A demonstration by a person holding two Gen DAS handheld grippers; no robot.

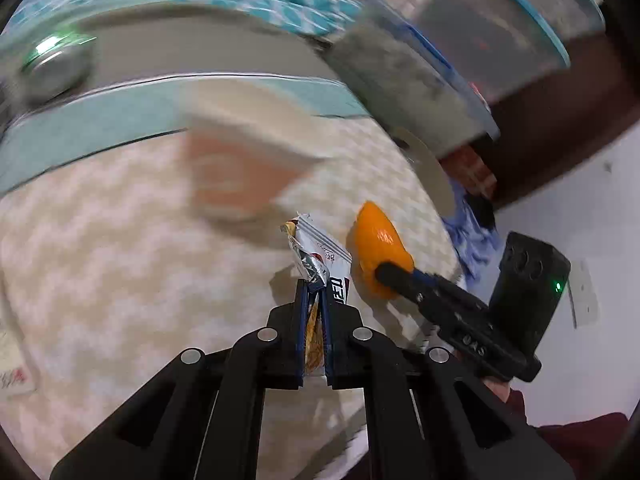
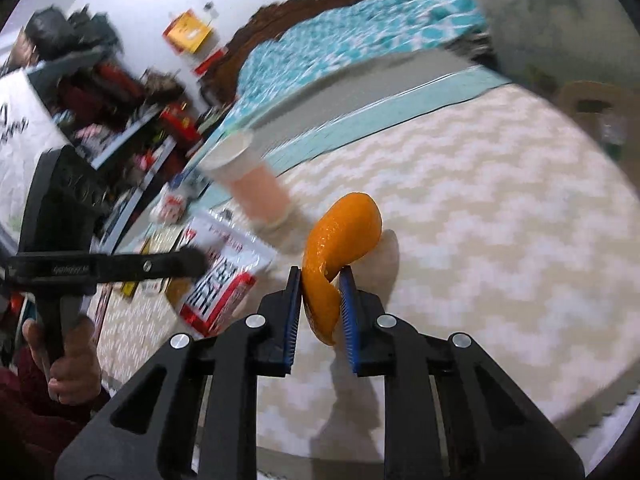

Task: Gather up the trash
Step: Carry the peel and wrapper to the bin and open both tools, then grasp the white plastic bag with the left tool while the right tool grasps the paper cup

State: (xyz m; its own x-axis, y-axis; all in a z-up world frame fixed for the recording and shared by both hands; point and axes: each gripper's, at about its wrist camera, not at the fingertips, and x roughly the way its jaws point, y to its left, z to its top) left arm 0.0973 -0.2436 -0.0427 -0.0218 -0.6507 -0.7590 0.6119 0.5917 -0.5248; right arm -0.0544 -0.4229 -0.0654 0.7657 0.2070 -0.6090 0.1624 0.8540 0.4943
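Wrapper (image 1: pixel 316 264) in left claw (image 1: pixel 314 292); peel (image 2: pixel 340 236) in right claw (image 2: pixel 320 280).

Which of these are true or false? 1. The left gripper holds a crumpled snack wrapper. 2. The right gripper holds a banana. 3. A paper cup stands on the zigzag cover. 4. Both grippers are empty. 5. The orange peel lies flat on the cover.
1. True. The left gripper is shut on the wrapper.
2. False. The right gripper pinches a curled orange peel.
3. True. The paper cup stands upright on the zigzag cover, though it is blurred.
4. False. Each gripper holds a piece of trash.
5. False. The peel is held between the right gripper's pads, and most of it curls up above them.
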